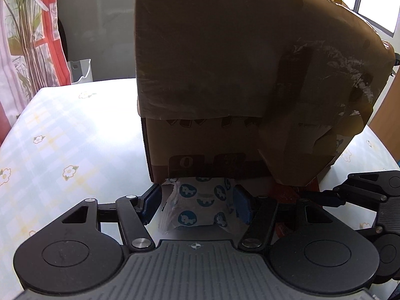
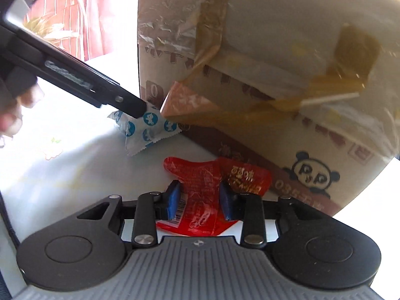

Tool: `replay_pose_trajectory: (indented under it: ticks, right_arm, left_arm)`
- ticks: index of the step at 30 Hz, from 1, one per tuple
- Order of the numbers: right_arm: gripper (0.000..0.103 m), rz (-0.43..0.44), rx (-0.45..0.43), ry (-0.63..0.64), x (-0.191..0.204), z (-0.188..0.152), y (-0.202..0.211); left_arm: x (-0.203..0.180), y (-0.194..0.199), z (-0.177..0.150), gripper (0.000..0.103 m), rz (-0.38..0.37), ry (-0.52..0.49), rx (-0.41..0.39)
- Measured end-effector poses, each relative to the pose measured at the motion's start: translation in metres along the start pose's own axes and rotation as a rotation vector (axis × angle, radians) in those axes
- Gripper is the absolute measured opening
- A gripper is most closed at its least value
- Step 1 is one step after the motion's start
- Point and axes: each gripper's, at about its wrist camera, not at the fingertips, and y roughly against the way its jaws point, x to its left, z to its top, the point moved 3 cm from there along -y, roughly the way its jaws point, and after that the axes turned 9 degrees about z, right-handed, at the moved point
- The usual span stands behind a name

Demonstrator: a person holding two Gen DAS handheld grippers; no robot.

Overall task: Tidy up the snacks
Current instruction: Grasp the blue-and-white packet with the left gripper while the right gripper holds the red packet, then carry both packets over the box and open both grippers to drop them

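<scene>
Red foil, crinkled and printed, lies flat on the table straight ahead of the right gripper (image 2: 200, 201): this red snack packet (image 2: 200, 187) sits between the blue pads, and its long axis runs from the near edge of the right wrist view away towards the cardboard box (image 2: 275, 50). Both pads (image 2: 173, 201) stand close against the packet's sides, narrowed about halfway, but whether they already pinch the foil cannot be told.

On the left, the white packet with blue circles (image 1: 200, 205) lies right in front of the left gripper (image 1: 197, 203), its far end tucked against the foot of the box. It sits between that gripper's pads, which stand fairly wide apart; the wrapper's sides reach each pad, yet a firm grip is not evident. In the right wrist view, one left finger (image 2: 135, 107) comes down onto the far left corner of this packet.

Each hand is therefore nearest its own packet, red to the right, white to the left, with the tablecloth (image 1: 62, 125) beneath. The judgement is that the coming lift depends on each packet staying centred between its pads.
</scene>
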Motion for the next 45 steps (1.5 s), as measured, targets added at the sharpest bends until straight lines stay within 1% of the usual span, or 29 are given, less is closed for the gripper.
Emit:
replay_pose_trajectory:
  ticks: [3, 6, 9, 10, 11, 12, 16, 17, 19, 20, 21, 23, 24, 26, 28, 31, 34, 37, 44, 45]
  right_arm:
    - [0.035, 0.023, 0.001, -0.025, 0.0, -0.003, 0.005]
    - [0.035, 0.038, -0.001, -0.04, 0.003, -0.008, 0.011]
    - [0.035, 0.045, 0.008, -0.053, 0.004, -0.012, 0.013]
    - [0.033, 0.048, 0.01, -0.059, 0.003, -0.014, 0.015]
    - [0.028, 0.05, 0.014, -0.065, 0.002, -0.016, 0.016]
    - [0.026, 0.052, 0.011, -0.07, 0.002, -0.017, 0.017]
    - [0.026, 0.067, 0.014, -0.114, -0.003, -0.018, 0.018]
    - [0.027, 0.072, 0.011, -0.138, -0.005, -0.016, 0.019]
    - [0.032, 0.084, -0.001, -0.193, -0.01, -0.014, 0.023]
    - [0.039, 0.084, -0.003, -0.216, -0.012, -0.013, 0.023]
    - [0.044, 0.085, -0.006, -0.234, -0.014, -0.012, 0.022]
    - [0.047, 0.097, -0.008, -0.263, -0.017, -0.009, 0.02]
    - [0.052, 0.1, -0.005, -0.268, -0.017, -0.007, 0.018]
    - [0.055, 0.097, 0.008, -0.254, -0.015, -0.002, 0.012]
    - [0.055, 0.096, 0.025, -0.22, -0.009, 0.0, 0.007]
    - [0.057, 0.068, 0.029, -0.16, 0.0, 0.003, -0.001]
    - [0.054, 0.049, 0.032, -0.117, 0.003, 0.004, -0.007]
    - [0.052, 0.053, 0.024, -0.083, 0.008, -0.001, -0.004]
    - [0.043, 0.07, -0.003, -0.111, 0.013, -0.014, 0.009]
    - [0.038, 0.074, -0.011, -0.122, 0.013, -0.015, 0.011]
  left_arm:
    - [-0.005, -0.012, -0.001, 0.066, 0.006, -0.018, 0.02]
    - [-0.008, -0.019, -0.004, 0.065, 0.029, -0.035, 0.023]
    - [-0.008, -0.015, -0.01, 0.061, 0.032, -0.027, 0.006]
    - [-0.008, -0.012, -0.012, 0.06, 0.034, -0.032, 0.004]
    - [-0.007, -0.008, -0.015, 0.059, 0.037, -0.038, 0.002]
    - [-0.007, -0.006, -0.018, 0.059, 0.038, -0.042, 0.001]
    - [0.0, 0.002, -0.026, 0.059, 0.043, -0.016, 0.003]
    - [0.003, 0.003, -0.028, 0.059, 0.045, -0.002, 0.005]
    - [0.009, 0.007, -0.031, 0.059, 0.05, 0.026, 0.009]
    - [0.013, 0.008, -0.033, 0.059, 0.052, 0.035, 0.01]
    - [0.014, 0.01, -0.034, 0.059, 0.053, 0.041, 0.01]
    - [0.016, 0.013, -0.036, 0.059, 0.058, 0.057, 0.008]
    - [0.018, 0.014, -0.038, 0.059, 0.059, 0.066, 0.007]
    - [0.019, 0.016, -0.042, 0.059, 0.061, 0.082, 0.004]
    - [0.018, 0.012, -0.033, 0.059, 0.067, 0.102, 0.006]
    - [0.02, 0.011, -0.034, 0.059, 0.071, 0.121, 0.006]
    - [0.022, 0.008, -0.035, 0.059, 0.068, 0.129, 0.006]
    - [0.02, 0.007, -0.036, 0.059, 0.062, 0.131, 0.008]
    - [0.016, 0.008, -0.037, 0.058, 0.053, 0.113, 0.007]
    - [0.02, 0.007, -0.036, 0.058, 0.051, 0.114, 0.008]
